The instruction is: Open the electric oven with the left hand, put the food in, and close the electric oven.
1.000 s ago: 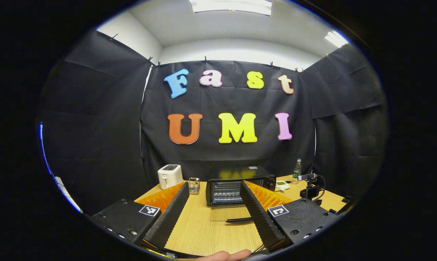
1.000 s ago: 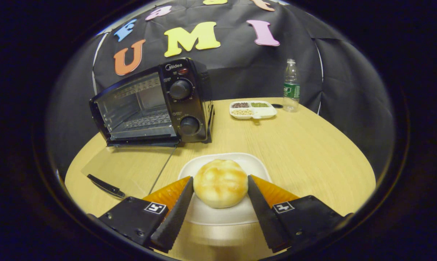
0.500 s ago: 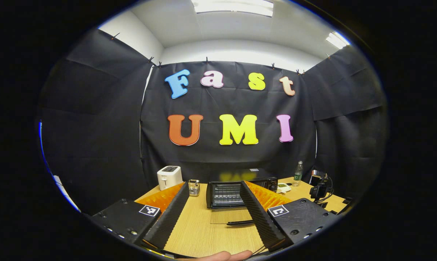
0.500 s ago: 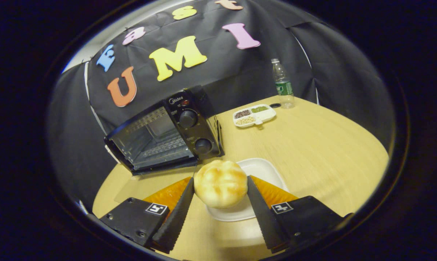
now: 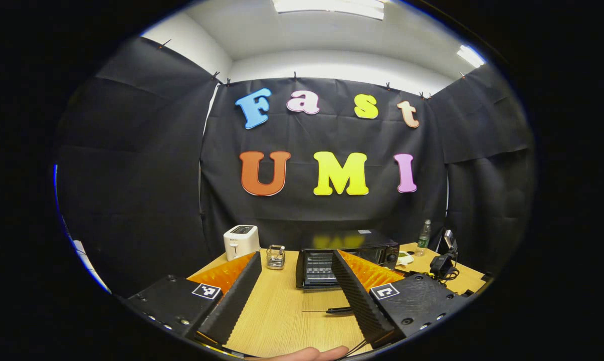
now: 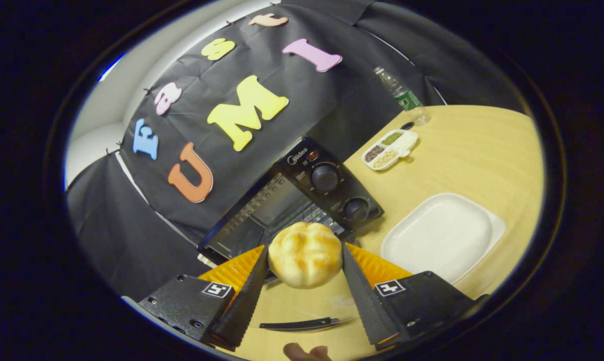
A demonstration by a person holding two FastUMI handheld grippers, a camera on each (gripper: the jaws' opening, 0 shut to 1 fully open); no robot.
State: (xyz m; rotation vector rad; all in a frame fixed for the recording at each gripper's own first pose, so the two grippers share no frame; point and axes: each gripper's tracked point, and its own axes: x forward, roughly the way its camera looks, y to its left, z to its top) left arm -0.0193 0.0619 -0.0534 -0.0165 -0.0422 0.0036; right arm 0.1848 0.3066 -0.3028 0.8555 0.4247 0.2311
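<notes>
Golden bun pinched between right tongs, both fingers pressing its sides, lifted off white plate. Plate bare now, at 2 o'clock from tongs. Oven just past bun, at 12 o'clock, door already down flat on table. Left tongs spread wide, holding nothing, oven far ahead at 12 o'clock. Opening done, bun picked up. Left: put bun inside, shut door.

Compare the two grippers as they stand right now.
The right gripper is shut on a bread bun; the left gripper is open and holds nothing. The right gripper is tilted, close to the oven; the left gripper is level, farther back from it. Both point toward the open oven.
</notes>
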